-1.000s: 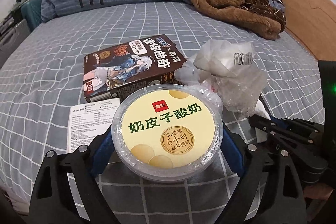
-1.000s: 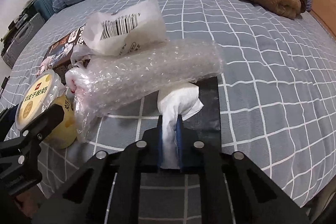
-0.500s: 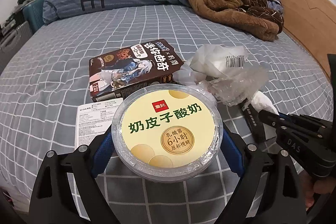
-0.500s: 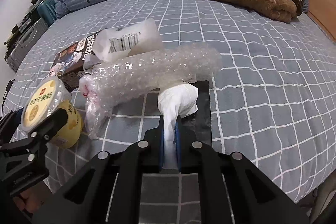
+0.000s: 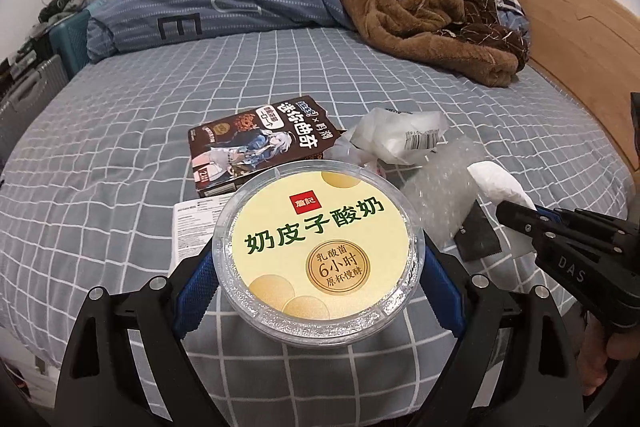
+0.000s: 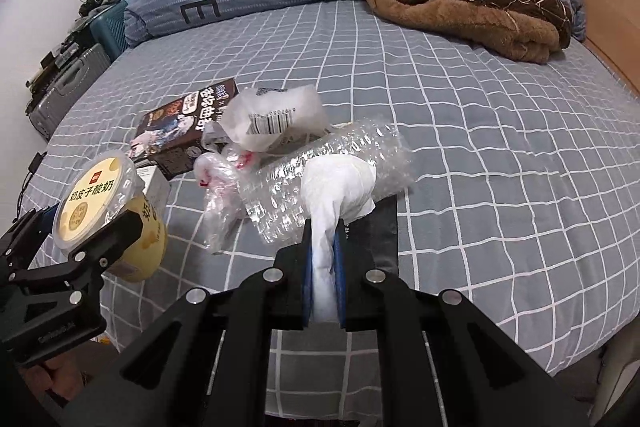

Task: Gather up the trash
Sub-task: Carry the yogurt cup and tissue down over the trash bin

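My left gripper is shut on a round yogurt cup with a yellow lid, held above the bed; the same yogurt cup shows at the left of the right wrist view. My right gripper is shut on a crumpled white tissue, lifted off the bed. That tissue sticks out of the right gripper in the left wrist view. On the sheet lie a bubble wrap roll, a white plastic bag with a barcode, a brown cookie box, a paper leaflet and a dark flat wrapper.
The bed has a grey checked sheet. A blue duvet and a brown fleece blanket are heaped at the far end. A wooden headboard runs along the right; suitcases stand at the left. A hand holds the right gripper.
Both grippers have risen and drawn back from the trash pile, the left with the yogurt cup, the right with the tissue. The trash on the bed looks smaller and farther away.
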### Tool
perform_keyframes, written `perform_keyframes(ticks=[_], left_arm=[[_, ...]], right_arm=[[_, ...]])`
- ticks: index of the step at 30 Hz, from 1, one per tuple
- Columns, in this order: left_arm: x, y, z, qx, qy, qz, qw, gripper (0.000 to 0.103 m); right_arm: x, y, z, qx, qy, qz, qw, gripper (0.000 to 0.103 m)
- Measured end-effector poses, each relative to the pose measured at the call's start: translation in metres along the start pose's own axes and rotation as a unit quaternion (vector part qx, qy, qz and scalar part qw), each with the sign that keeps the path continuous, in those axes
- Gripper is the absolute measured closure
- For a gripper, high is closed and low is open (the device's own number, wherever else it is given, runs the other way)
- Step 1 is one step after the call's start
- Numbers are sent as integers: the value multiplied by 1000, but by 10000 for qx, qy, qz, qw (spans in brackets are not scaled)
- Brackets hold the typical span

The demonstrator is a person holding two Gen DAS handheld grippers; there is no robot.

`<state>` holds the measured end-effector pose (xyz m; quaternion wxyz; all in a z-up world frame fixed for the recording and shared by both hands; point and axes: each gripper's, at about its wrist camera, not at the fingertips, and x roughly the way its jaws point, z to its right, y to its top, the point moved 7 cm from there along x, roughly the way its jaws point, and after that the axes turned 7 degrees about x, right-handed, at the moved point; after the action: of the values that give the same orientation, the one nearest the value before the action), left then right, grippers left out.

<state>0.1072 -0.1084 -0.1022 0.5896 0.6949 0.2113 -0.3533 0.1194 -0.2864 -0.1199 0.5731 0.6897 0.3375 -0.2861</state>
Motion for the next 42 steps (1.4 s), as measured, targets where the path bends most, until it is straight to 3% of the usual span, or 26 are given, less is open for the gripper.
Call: perform_keyframes(ticks=[24, 42], left_arm=[[-80, -29, -17, -332, 3, 230, 9992, 16], [-115, -64, -3, -369, 6, 255, 9990, 16]], right_arm=[[-95, -15, -31, -191, 28, 761, 9969, 94], [-122, -58, -43, -273, 60, 678, 9973, 94]])
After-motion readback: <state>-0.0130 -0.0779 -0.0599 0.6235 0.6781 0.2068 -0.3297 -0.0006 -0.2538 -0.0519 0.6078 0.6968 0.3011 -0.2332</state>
